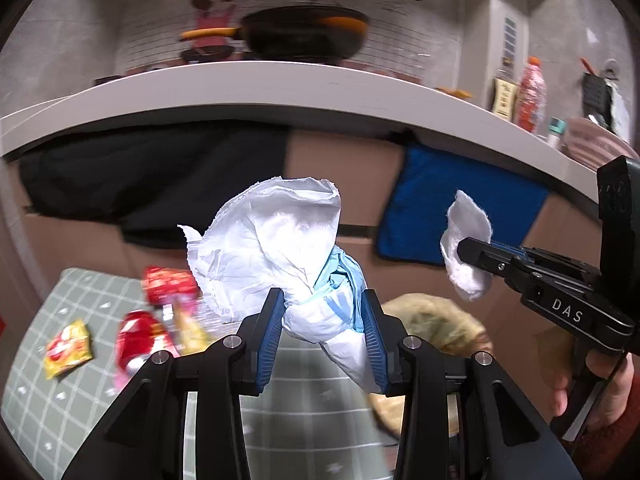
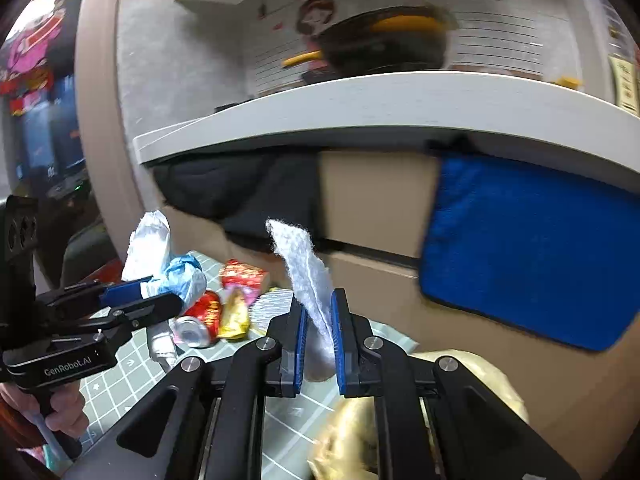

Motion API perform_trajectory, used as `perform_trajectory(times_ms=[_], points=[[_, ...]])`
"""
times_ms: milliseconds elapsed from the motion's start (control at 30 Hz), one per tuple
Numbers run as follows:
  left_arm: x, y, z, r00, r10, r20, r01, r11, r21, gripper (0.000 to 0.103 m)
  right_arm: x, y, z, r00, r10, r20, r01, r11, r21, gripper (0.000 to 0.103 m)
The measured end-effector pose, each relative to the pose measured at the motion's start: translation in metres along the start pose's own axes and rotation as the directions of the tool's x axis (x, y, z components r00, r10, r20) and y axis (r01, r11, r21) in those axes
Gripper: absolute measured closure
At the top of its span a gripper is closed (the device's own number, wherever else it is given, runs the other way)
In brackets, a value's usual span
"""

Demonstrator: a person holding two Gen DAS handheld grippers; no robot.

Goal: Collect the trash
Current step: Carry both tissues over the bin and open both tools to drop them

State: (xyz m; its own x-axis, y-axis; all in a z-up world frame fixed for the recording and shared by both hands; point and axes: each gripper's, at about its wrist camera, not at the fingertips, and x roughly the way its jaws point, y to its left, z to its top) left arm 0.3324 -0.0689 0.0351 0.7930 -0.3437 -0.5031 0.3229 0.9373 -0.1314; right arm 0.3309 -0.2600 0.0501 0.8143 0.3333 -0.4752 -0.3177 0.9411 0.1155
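Crumpled white paper wad [image 1: 276, 256] with a pale blue scrap sits clamped in my left tongs [image 1: 324, 328], centre frame. My right tongs [image 2: 320, 340] pinch a white fluffy scrap [image 2: 306, 272]. Beyond, lower left, red wrappers [image 1: 168, 286] lie on the checked mat [image 1: 60, 400].

Open air above the checked mat [image 1: 60, 400], wrappers and can [image 2: 198, 326] cluttering its far end, white counter [image 1: 280, 88] overhead.

White-and-pale-blue wad [image 1: 296, 264], blue cloth [image 1: 460, 208], grey-green white-gridded mat [image 1: 72, 392]
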Motion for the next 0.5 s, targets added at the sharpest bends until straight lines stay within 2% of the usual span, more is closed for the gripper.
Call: perform_trajectory(times_ms=[233, 500], points=[[0.041, -0.036, 0.004, 0.989, -0.138, -0.051, 0.136, 0.99, -0.037, 0.063, -0.024, -0.039, -0.008, 0.996, -0.091, 0.017, 0.09, 0.996, 0.023, 0.091], [0.084, -0.072, -0.013, 0.968, -0.213, -0.134, 0.212, 0.977, -0.018, 0.063, -0.034, -0.079, -0.026, 0.989, -0.148, -0.001, 0.147, 0.985, 0.088, 0.091]])
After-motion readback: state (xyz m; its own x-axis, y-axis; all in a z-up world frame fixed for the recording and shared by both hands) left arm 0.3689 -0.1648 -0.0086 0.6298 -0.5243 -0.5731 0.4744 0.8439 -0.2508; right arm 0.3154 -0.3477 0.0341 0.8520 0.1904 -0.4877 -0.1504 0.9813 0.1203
